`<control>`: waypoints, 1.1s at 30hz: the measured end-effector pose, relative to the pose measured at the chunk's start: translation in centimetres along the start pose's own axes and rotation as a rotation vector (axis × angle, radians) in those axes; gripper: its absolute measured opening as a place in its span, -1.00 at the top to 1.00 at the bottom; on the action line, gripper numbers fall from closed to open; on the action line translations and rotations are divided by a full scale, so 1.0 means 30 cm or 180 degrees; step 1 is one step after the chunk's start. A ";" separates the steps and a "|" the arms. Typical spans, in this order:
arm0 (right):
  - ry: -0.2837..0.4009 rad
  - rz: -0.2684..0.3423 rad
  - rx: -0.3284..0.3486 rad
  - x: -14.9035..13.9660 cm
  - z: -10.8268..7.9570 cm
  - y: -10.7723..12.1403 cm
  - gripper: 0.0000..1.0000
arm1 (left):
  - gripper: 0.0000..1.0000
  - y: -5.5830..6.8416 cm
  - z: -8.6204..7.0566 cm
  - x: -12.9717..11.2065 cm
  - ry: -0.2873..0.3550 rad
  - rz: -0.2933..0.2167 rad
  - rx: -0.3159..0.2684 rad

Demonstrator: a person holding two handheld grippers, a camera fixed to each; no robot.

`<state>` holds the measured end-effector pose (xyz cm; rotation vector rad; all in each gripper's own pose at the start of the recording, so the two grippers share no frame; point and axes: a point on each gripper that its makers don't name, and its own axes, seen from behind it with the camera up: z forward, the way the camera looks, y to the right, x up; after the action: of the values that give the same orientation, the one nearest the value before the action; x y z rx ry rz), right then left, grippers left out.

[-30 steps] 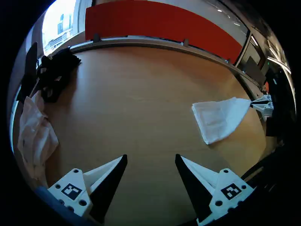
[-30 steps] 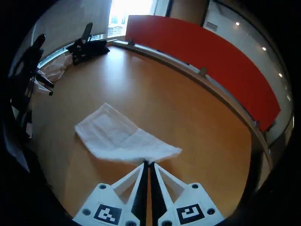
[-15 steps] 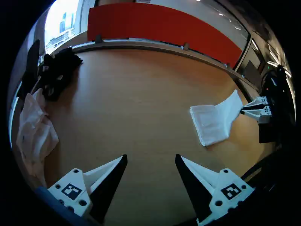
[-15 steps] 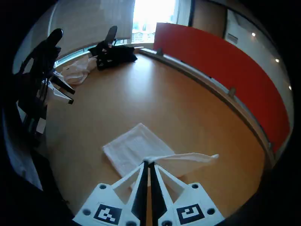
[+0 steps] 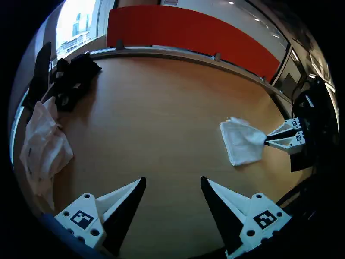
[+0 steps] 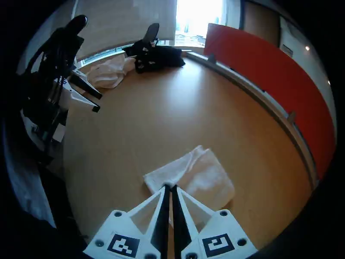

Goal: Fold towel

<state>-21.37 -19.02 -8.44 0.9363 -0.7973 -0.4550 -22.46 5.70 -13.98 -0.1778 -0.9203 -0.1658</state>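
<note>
- White cloth, the towel (image 6: pixel 199 175), is lying folded into a small, rumpled rectangle on the wooden desk (image 6: pixel 151 121), just in front of the right claw (image 6: pixel 171 188).
- The right claw's fingers are pressing together with no gap between them, and they are pinching the near edge of the towel, where the upper layer is bunching up into a soft ridge.
- In the left gripper view the towel (image 5: pixel 240 142) is sitting toward the right side of the desk (image 5: pixel 151 116), with one corner drawn to a point at the right claw (image 5: pixel 268 140), which is reaching in from the right edge.
- The left claw (image 5: pixel 172 180) is hovering over bare wood with its fingers spread wide apart and nothing between them, well apart from the towel.
- In the right gripper view the left claw (image 6: pixel 99 102) is showing far off at the left, also with its fingers parted.
- A red partition (image 5: pixel 194 30) is running along the far edge of the desk.
- A heap of black gear (image 5: pixel 73 82) is sitting at the far left corner, near a bright window (image 5: pixel 77 26).
- A crumpled white bundle (image 5: pixel 43 146) is lying just beside the black gear, at the desk's left edge; whether it is cloth or plastic I cannot tell.
</note>
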 end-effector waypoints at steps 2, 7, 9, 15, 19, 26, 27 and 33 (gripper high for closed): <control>-0.0004 0.0023 -0.0002 -0.003 0.006 0.004 0.89 | -0.89 -0.002 -0.001 -0.002 0.0002 -0.0013 0.0002; 0.0016 0.0094 -0.0005 0.001 0.009 0.015 0.89 | -0.88 0.002 -0.002 -0.006 0.0002 -0.0013 -0.0007; 0.0026 0.0119 -0.0001 0.003 0.011 0.017 0.89 | -0.88 0.004 -0.001 -0.007 0.0000 -0.0006 -0.0007; 0.0049 0.0176 0.0007 0.006 0.012 0.016 0.17 | -0.89 0.004 -0.002 -0.012 -0.0010 0.0009 0.0003; 0.0066 0.0221 -0.0004 -0.002 0.003 0.020 -0.25 | -0.88 0.002 -0.006 -0.011 -0.0005 0.0018 0.0015; -0.0081 0.0255 -0.0072 -0.098 -0.009 0.040 -0.57 | -0.89 0.002 -0.011 -0.004 0.0001 0.0020 0.0029; -0.0104 0.0266 -0.0079 -0.114 -0.010 0.041 -0.57 | -0.88 0.002 -0.011 -0.003 0.0002 0.0020 0.0029; -0.0244 0.0371 -0.0111 -0.214 -0.022 0.042 -0.57 | -0.89 0.007 -0.008 0.005 0.0003 0.0044 0.0028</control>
<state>-24.94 -13.78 -10.20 0.8393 -0.9058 -0.4038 -22.13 5.85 -14.03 -0.1759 -0.9185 -0.1489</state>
